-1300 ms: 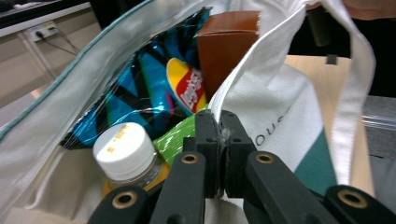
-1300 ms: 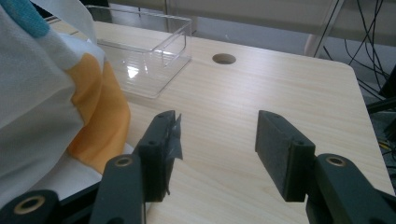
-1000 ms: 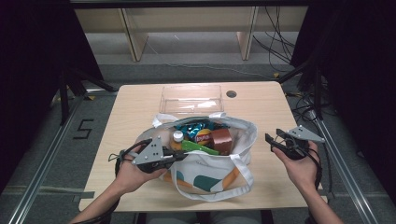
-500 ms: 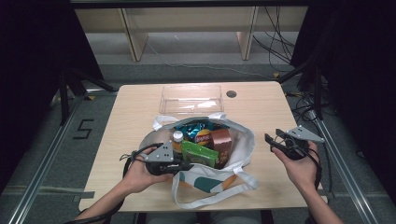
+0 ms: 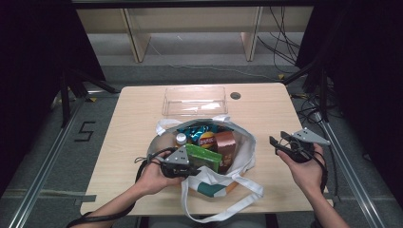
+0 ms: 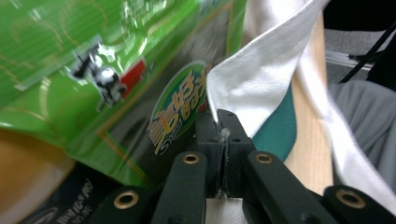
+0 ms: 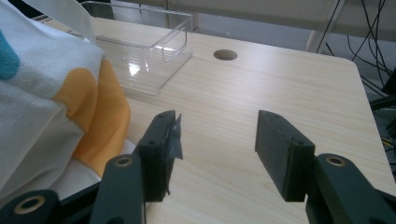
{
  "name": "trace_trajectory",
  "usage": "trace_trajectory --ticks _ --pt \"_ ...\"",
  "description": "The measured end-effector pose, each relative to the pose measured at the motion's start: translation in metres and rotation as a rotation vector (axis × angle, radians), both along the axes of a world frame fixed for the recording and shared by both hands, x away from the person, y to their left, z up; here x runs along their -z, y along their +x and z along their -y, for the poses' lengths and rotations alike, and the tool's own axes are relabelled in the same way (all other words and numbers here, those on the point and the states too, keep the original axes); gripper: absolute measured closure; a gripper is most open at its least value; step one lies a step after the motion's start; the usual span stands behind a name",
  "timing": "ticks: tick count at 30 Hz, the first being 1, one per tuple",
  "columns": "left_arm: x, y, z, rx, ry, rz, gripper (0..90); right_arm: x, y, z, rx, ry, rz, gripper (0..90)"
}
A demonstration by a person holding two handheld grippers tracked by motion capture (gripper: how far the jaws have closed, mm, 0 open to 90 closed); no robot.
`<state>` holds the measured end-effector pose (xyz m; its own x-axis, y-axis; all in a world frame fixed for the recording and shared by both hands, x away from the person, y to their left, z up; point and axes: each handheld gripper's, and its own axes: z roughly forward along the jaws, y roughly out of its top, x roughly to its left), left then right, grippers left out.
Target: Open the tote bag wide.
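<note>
- My left gripper (image 6: 223, 140) had its jaws pressed together on the white rim of the tote bag (image 6: 261, 79), the cloth pinched flat between the pads; I judged this grip was there to pull the near side of the mouth open and down.
- Just left of those jaws a green snack packet (image 6: 93, 70) leaned against the rim, so close that its print was blurred; it sat inside the bag, touching the cloth I held.
- Seen from the high view, my left gripper (image 5: 177, 167) lay at the bag's near-left edge, with the packet (image 5: 203, 158) just beyond it.
- Past the packet stood a brown carton (image 5: 225, 147), a small bottle (image 5: 181, 139) and a crisp bag (image 5: 205, 138), all packed upright in the tote.
- My right gripper (image 7: 217, 149) held nothing, jaws wide apart over bare table (image 7: 280, 84), well clear of the bag's orange-patched side (image 7: 100, 116) on its left, probably waiting to reach in.
- Farthest ahead, an empty clear plastic bin (image 7: 144, 51) sat beyond the bag.
</note>
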<state>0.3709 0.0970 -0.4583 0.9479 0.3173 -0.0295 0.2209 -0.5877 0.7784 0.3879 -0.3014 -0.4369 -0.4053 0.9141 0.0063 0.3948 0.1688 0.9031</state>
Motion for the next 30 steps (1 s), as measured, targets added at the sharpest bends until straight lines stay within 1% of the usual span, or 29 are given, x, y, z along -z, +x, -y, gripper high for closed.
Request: trace_trajectory --ticks 2,3,5,6,9,10,11,12,13,14,15,16,17,18,19,20,21,22,23,24,25,26,27,28,29,30 --pt "0.003 0.0 0.001 -0.001 0.007 -0.003 87.8 -0.001 -0.001 -0.001 0.0 0.009 -0.008 49.1" --pt "0.004 0.0 0.002 -0.004 0.01 -0.004 87.7 -0.001 -0.001 0.0 0.004 0.003 -0.013 49.0" --pt "0.006 0.0 0.002 0.0 0.017 -0.001 87.7 -0.001 0.0 -0.001 0.002 0.011 -0.008 49.0" --pt "0.008 0.0 0.003 -0.006 0.019 -0.008 87.7 0.0 0.0 0.0 0.001 0.002 -0.002 49.0" --pt "0.008 0.0 0.003 -0.008 0.017 -0.007 87.5 -0.001 0.0 -0.001 -0.002 0.007 -0.002 49.0" --pt "0.007 0.0 0.003 -0.006 0.02 -0.004 86.8 -0.002 -0.003 -0.002 0.008 0.008 -0.016 48.9" --pt "0.007 -0.002 0.004 -0.012 0.009 0.0 86.8 -0.002 -0.003 -0.002 0.008 0.008 -0.016 48.9" --pt "0.002 -0.004 0.002 -0.005 0.032 0.009 81.5 -0.002 -0.003 -0.003 0.01 0.02 -0.006 48.6" --pt "0.0 -0.007 0.001 -0.011 0.023 0.014 78.4 -0.003 -0.003 -0.003 0.001 0.03 0.0 48.6" --pt "-0.004 -0.01 0.0 -0.021 0.019 0.022 74.6 -0.006 -0.004 -0.002 0.002 0.024 -0.001 48.6" --pt "-0.004 -0.01 0.0 -0.021 0.019 0.022 69.7 -0.006 -0.004 -0.002 0.002 0.024 -0.001 48.6" --pt "-0.008 -0.012 -0.002 -0.024 0.018 0.027 64.8 -0.011 -0.005 -0.003 -0.008 0.037 0.018 48.6" --pt "-0.013 -0.015 -0.005 -0.026 0.008 0.034 64.8 -0.011 -0.005 -0.003 -0.008 0.037 0.018 48.6" --pt "-0.022 -0.018 -0.011 -0.041 -0.033 0.043 57.5 -0.018 -0.007 -0.003 -0.016 0.037 0.031 49.1" --pt "-0.022 -0.018 -0.011 -0.041 -0.033 0.043 55.7 -0.018 -0.007 -0.003 -0.016 0.037 0.031 49.1" --pt "-0.028 -0.02 -0.015 -0.051 -0.048 0.048 53.6 -0.024 -0.008 -0.004 -0.033 0.038 0.053 49.8" --pt "-0.036 -0.024 -0.022 -0.077 -0.091 0.053 52.0 -0.027 -0.01 -0.006 -0.031 0.05 0.049 50.2" --pt "-0.036 -0.024 -0.022 -0.077 -0.091 0.053 50.5 -0.027 -0.01 -0.006 -0.031 0.05 0.049 50.2" --pt "-0.041 -0.025 -0.026 -0.085 -0.106 0.054 50.5 -0.03 -0.01 -0.008 -0.04 0.056 0.07 50.8" --pt "-0.047 -0.028 -0.031 -0.106 -0.133 0.07 49.0 -0.035 -0.011 -0.008 -0.048 0.046 0.078 51.8" --pt "-0.056 -0.029 -0.041 -0.134 -0.159 0.104 47.5 -0.043 -0.014 -0.011 -0.054 0.063 0.093 53.9" --pt "-0.061 -0.029 -0.046 -0.149 -0.179 0.132 47.1 -0.047 -0.015 -0.014 -0.06 0.076 0.094 55.2" --pt "-0.061 -0.029 -0.046 -0.149 -0.179 0.132 47.2 -0.047 -0.015 -0.014 -0.06 0.076 0.094 55.2" --pt "-0.072 -0.028 -0.059 -0.209 -0.207 0.178 47.5 -0.054 -0.017 -0.018 -0.087 0.083 0.11 57.3" --pt "-0.077 -0.027 -0.065 -0.234 -0.216 0.206 47.9 -0.058 -0.018 -0.02 -0.087 0.076 0.114 58.3" --pt "-0.081 -0.027 -0.071 -0.257 -0.223 0.229 48.2 -0.06 -0.018 -0.022 -0.109 0.084 0.128 59.8"
